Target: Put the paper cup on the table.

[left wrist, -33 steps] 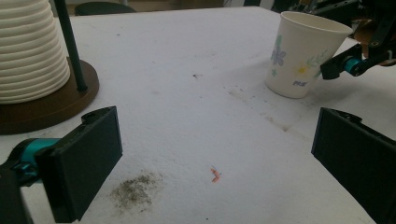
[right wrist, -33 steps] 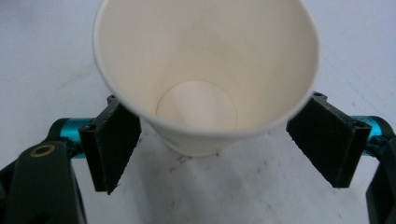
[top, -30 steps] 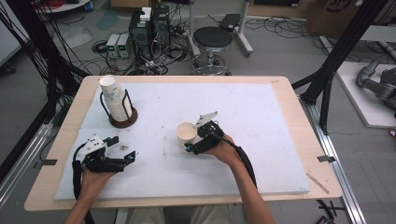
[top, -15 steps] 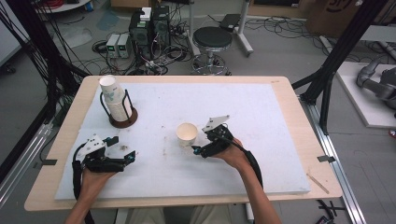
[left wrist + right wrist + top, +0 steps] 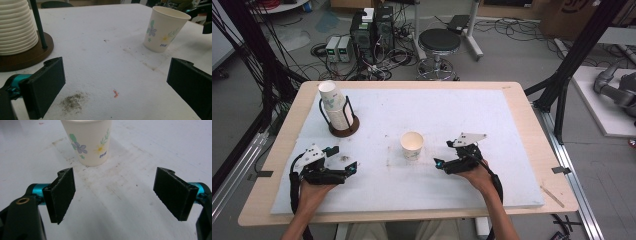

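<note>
A wooden desk (image 5: 522, 107) carried a white mat (image 5: 452, 115), seen from above. One paper cup (image 5: 412, 145) with a flower print stood upright and alone near the middle of the mat. One stack of cups (image 5: 333, 107) sat in a wire holder on a round brown base (image 5: 344, 129) near the far left corner, well apart from the single cup. Two hand-held grippers rested low over the near part of the mat. The right hand-held gripper (image 5: 447, 161) lay just to the right of the cup, not touching it, its jaws spread wide and holding nothing; in the right gripper view the cup (image 5: 88, 141) stood beyond the gap between the jaws, with bare mat between. The left hand-held gripper (image 5: 349, 170) sat near the left edge, well apart from the cup, jaws also wide open and empty. In the left gripper view, a dark smudge (image 5: 72, 102) and a small orange speck (image 5: 115, 93) marked the mat between its jaws, with the cup (image 5: 165, 28) further off on the right. Nothing stood between either gripper and the cup. Behind the desk were one round stool (image 5: 439, 42) and tangled cables (image 5: 322, 50) on the floor.
</note>
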